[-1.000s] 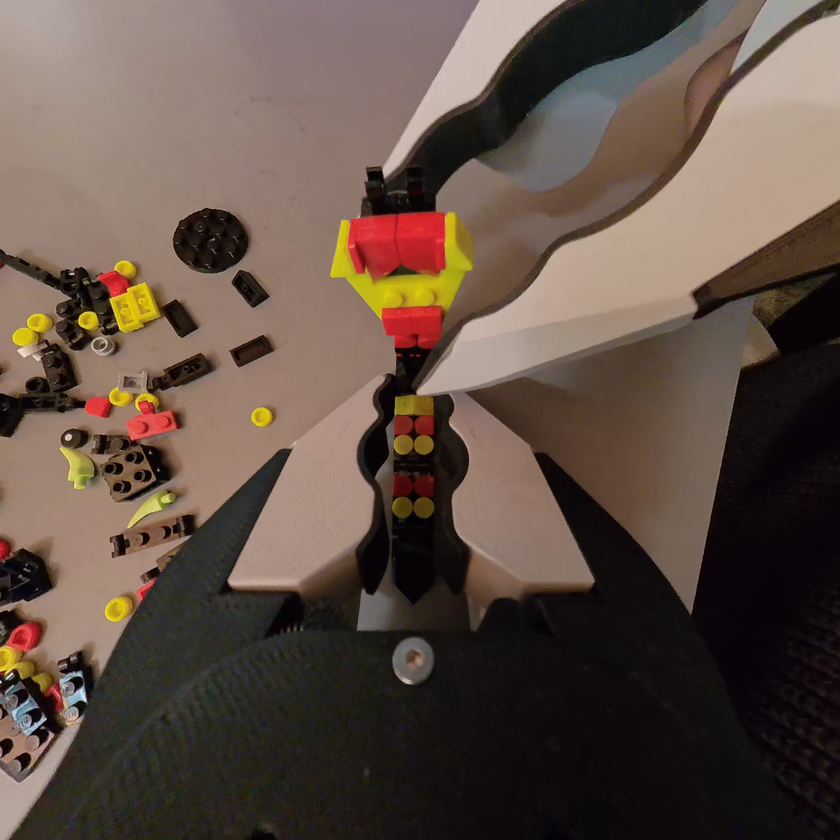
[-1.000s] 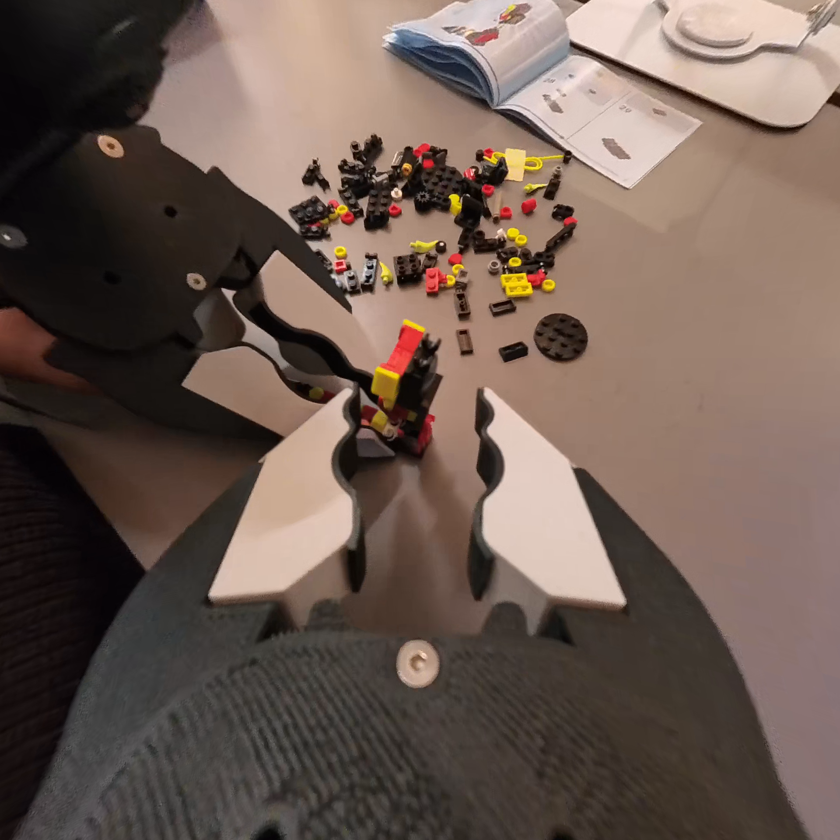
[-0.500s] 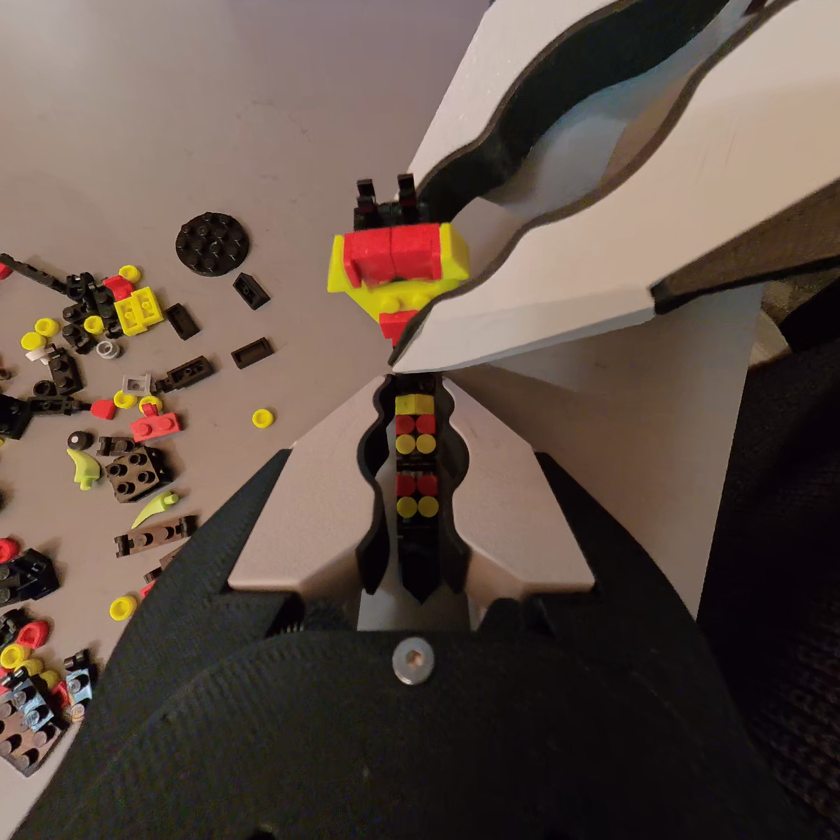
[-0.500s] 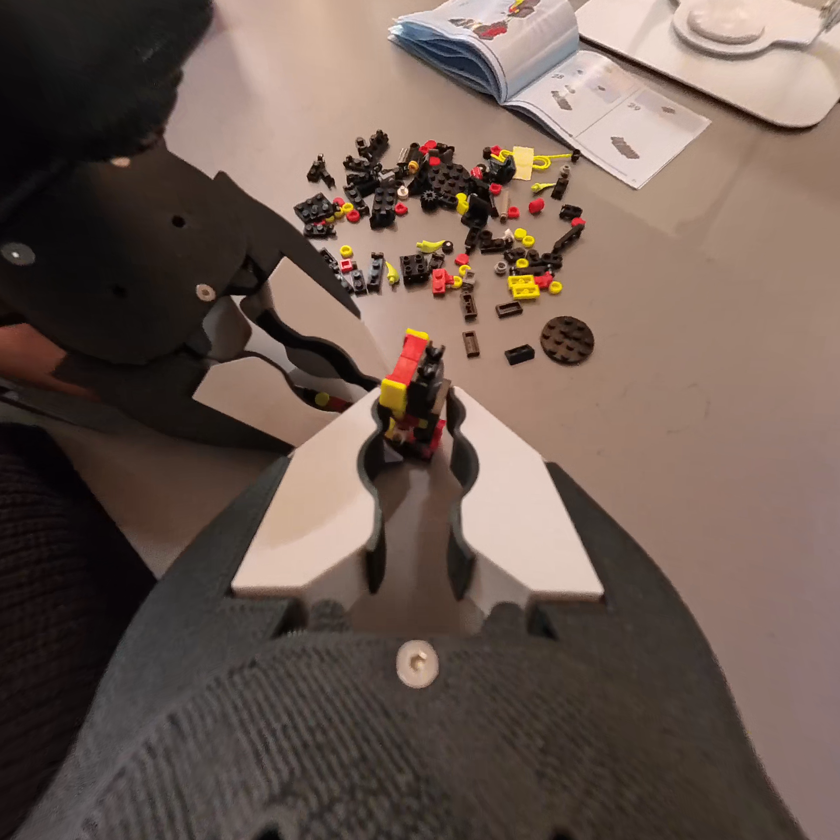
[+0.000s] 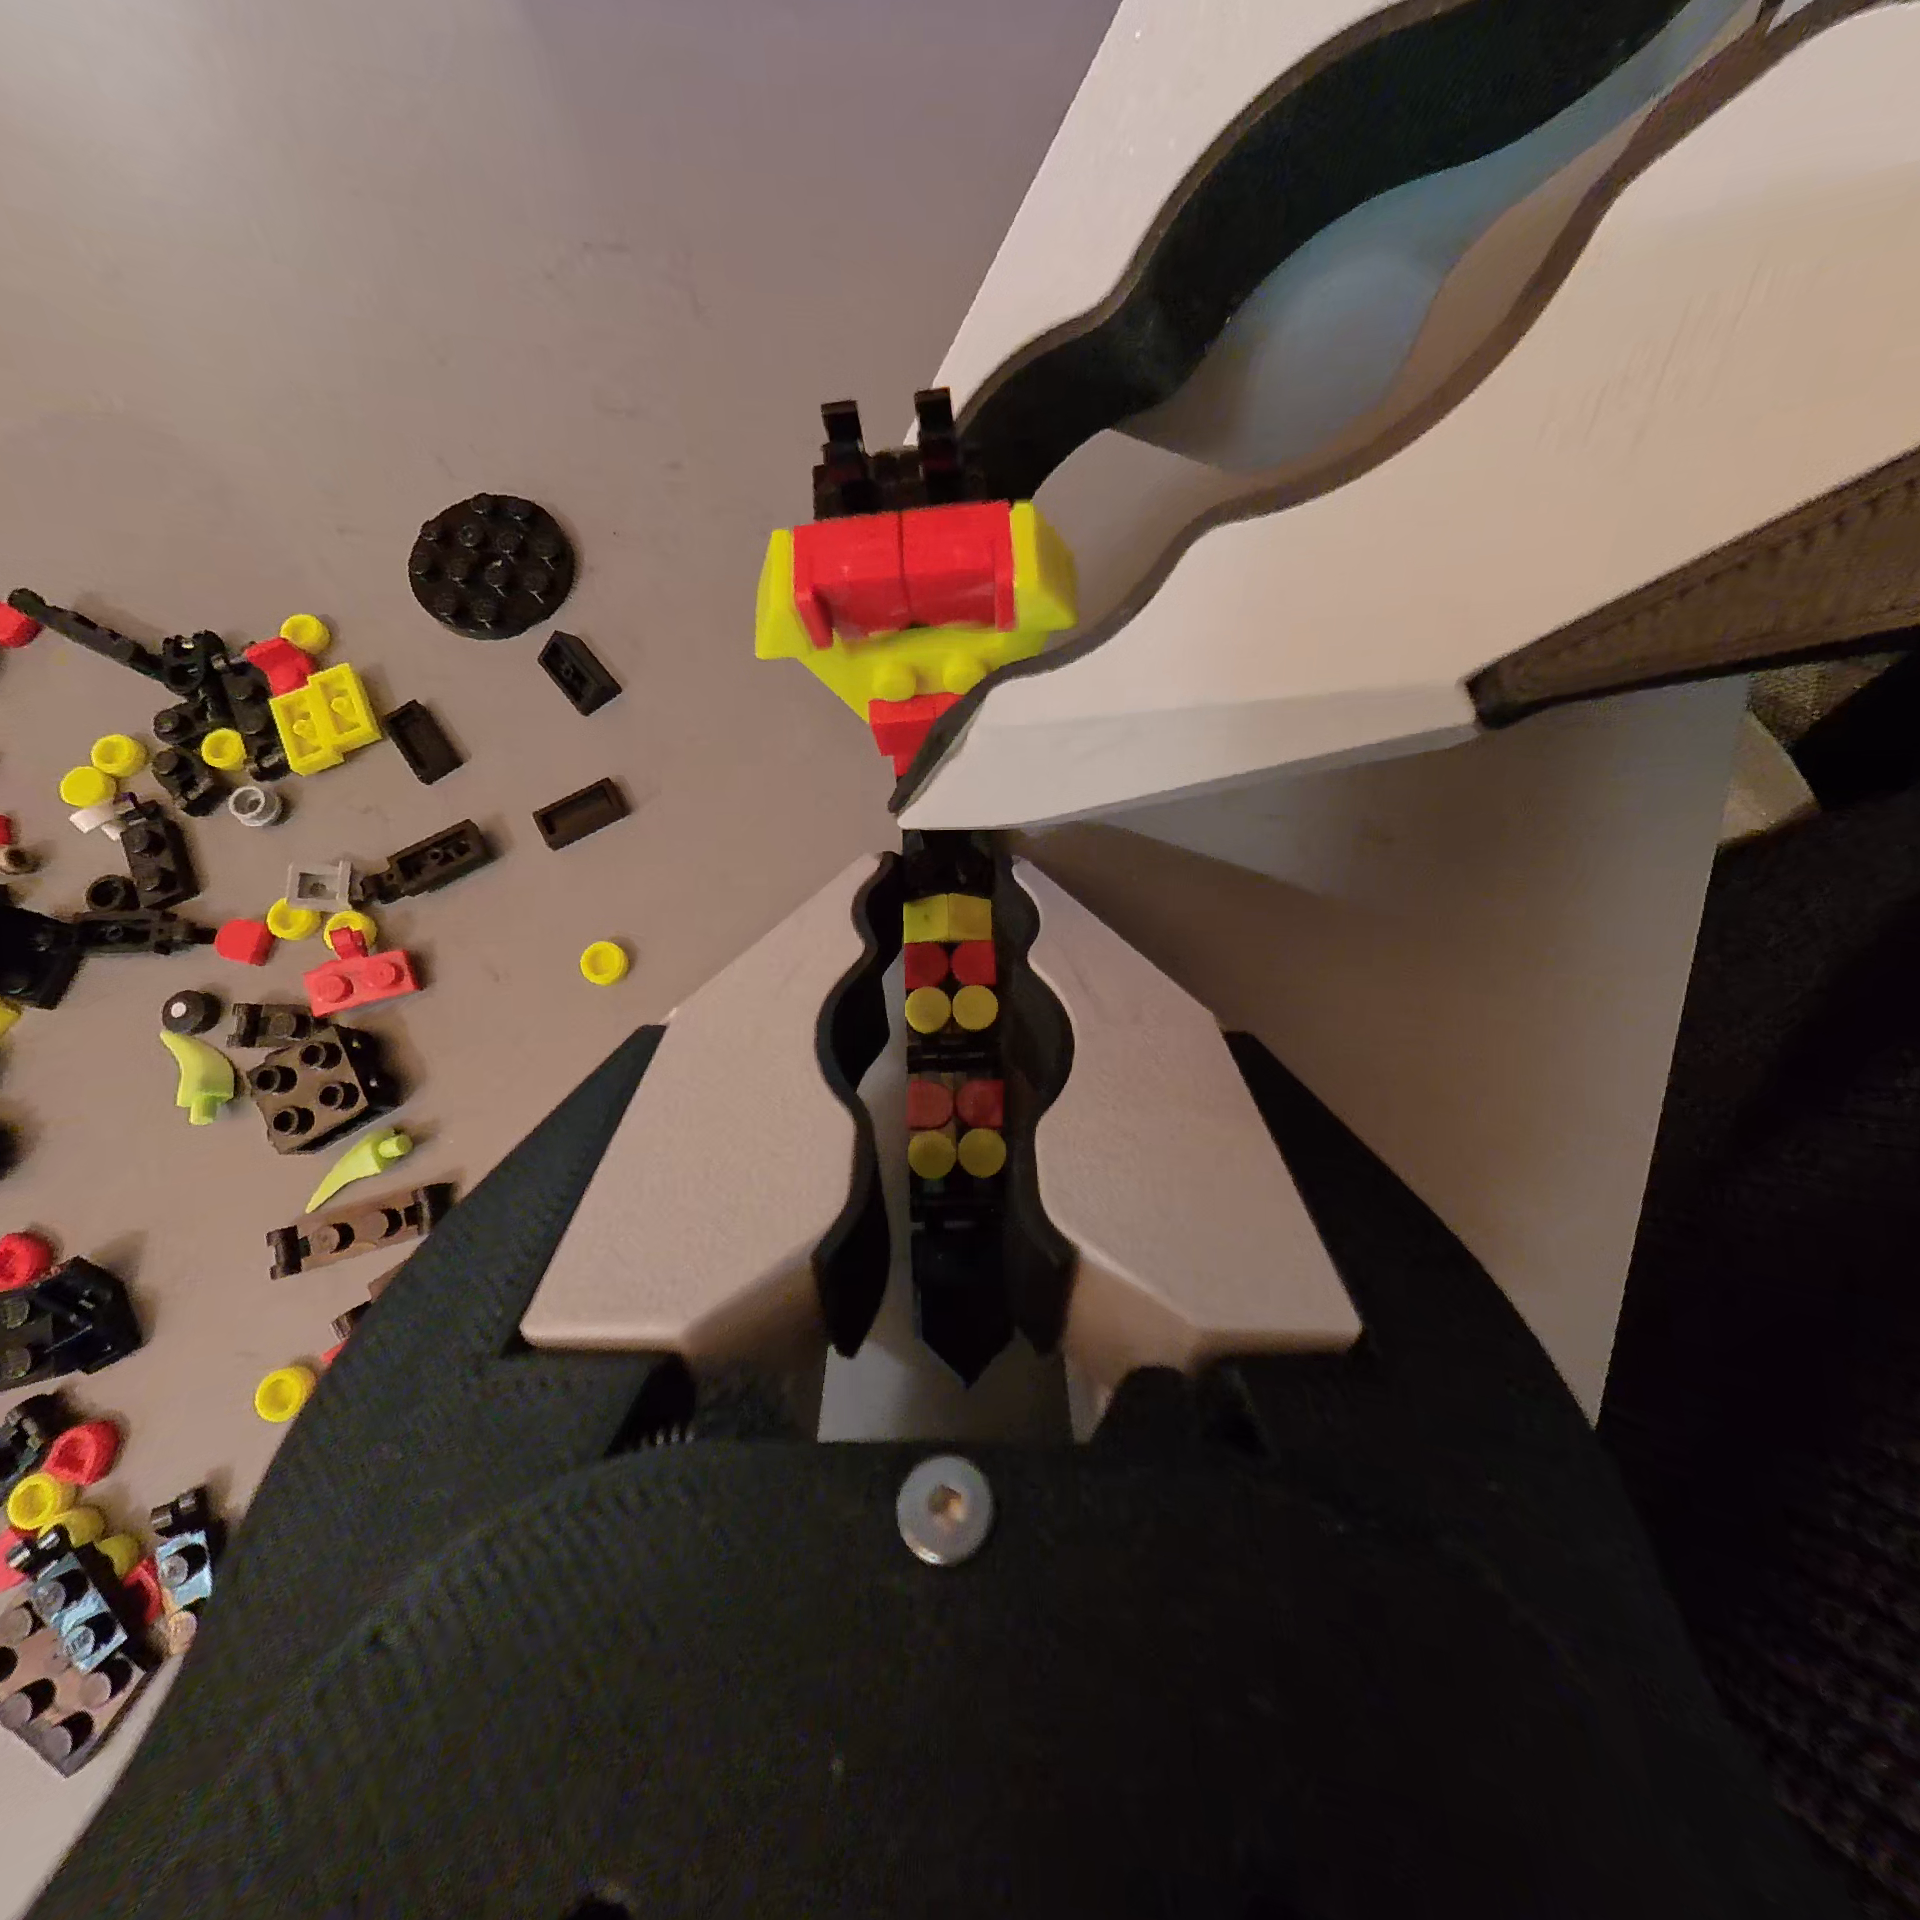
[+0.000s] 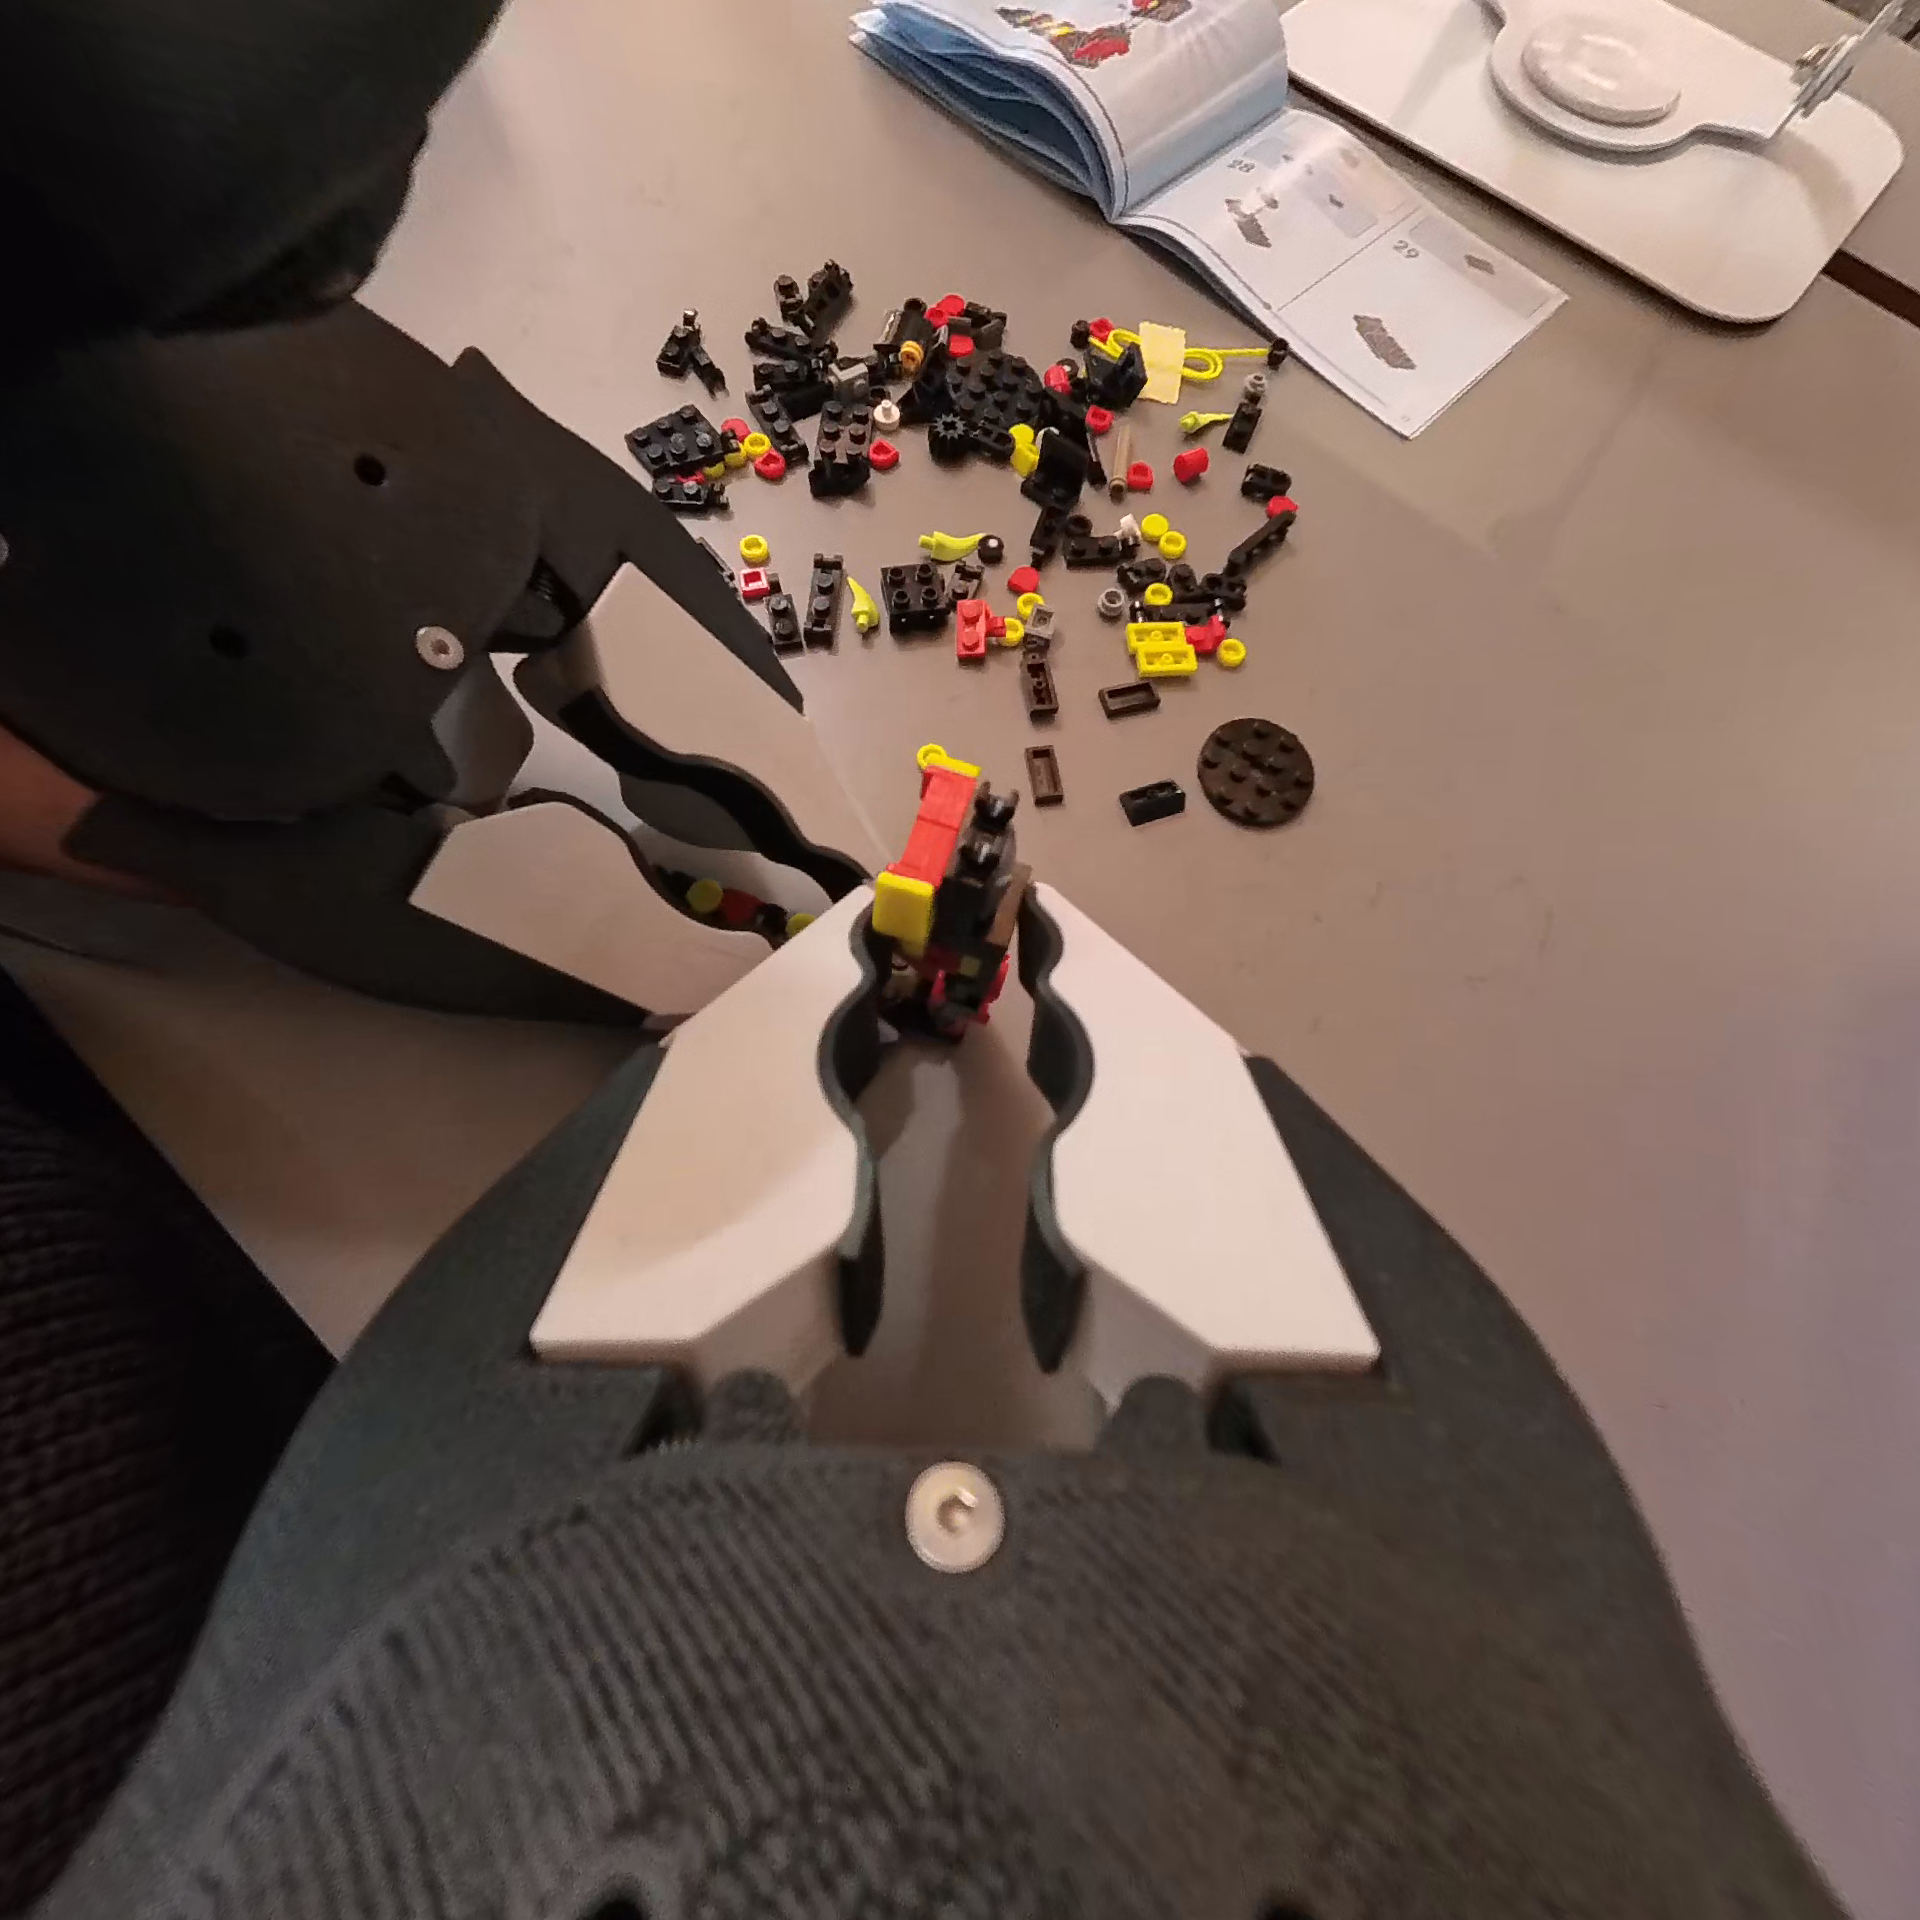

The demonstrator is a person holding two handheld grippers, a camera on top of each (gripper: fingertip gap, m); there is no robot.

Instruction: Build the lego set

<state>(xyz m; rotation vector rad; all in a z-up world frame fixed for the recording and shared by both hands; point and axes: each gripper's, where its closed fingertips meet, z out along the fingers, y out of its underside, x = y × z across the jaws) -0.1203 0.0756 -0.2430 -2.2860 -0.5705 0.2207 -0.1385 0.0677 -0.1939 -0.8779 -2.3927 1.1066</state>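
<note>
Both tongs clamp one black, red and yellow brick-built lego model (image 5: 951, 1039): left tongs (image 5: 948, 883) on its long studded tail, right tongs (image 6: 940, 925) on its head end.

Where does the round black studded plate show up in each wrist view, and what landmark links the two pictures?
Left wrist view: the round black plate lies upper left on the table, above the loose bricks.
Right wrist view: the same plate lies right of centre, at the near right edge of the brick pile.
Shared landmark: the red-and-yellow lego model, gripped in both jaws.
</note>
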